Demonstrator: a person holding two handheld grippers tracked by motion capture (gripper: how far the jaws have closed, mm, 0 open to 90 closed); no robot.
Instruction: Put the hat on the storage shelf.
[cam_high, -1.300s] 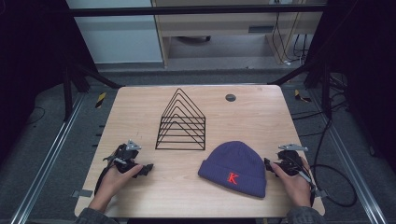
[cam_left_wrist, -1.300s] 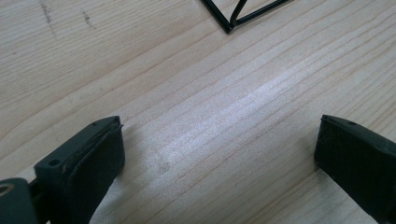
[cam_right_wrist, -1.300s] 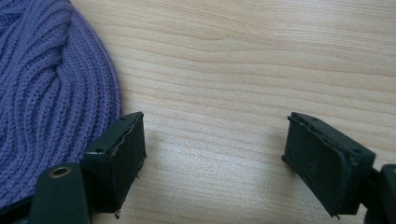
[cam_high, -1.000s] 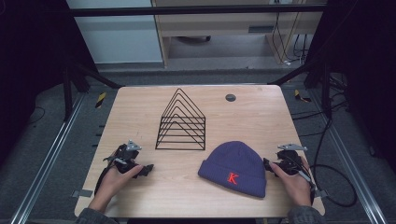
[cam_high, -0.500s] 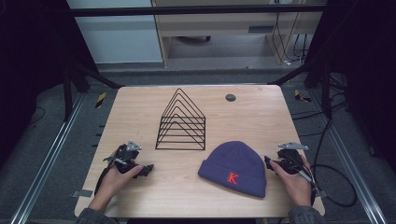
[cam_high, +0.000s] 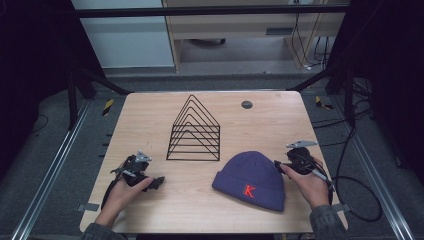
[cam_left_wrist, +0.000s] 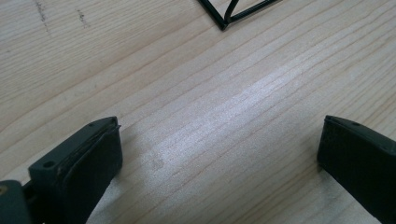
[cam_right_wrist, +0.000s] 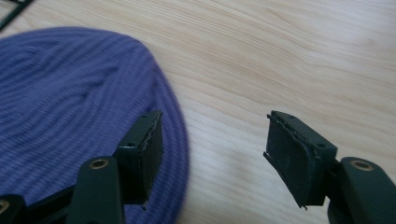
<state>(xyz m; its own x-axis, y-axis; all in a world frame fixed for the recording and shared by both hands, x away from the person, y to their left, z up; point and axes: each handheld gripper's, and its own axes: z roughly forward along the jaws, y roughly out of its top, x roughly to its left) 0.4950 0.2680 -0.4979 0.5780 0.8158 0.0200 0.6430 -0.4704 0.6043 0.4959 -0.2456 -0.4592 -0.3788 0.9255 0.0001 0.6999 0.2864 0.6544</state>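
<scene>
High view, near right corner of worktop (cam_high: 150, 115): beanie (cam_high: 250, 180) flat, crown edge just left of right tool (cam_high: 278, 165), jaws just been closing, part open, nothing gripped, one over the knit. Left tool (cam_high: 159, 181) wide open, empty, well apart.

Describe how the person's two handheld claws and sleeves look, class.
Both the left claw and the right claw are black, each topped by a grey three-cornered plate. A dark cable trails from the right one. The jaws carry flat, rough black pads. The sleeves are dark.
</scene>
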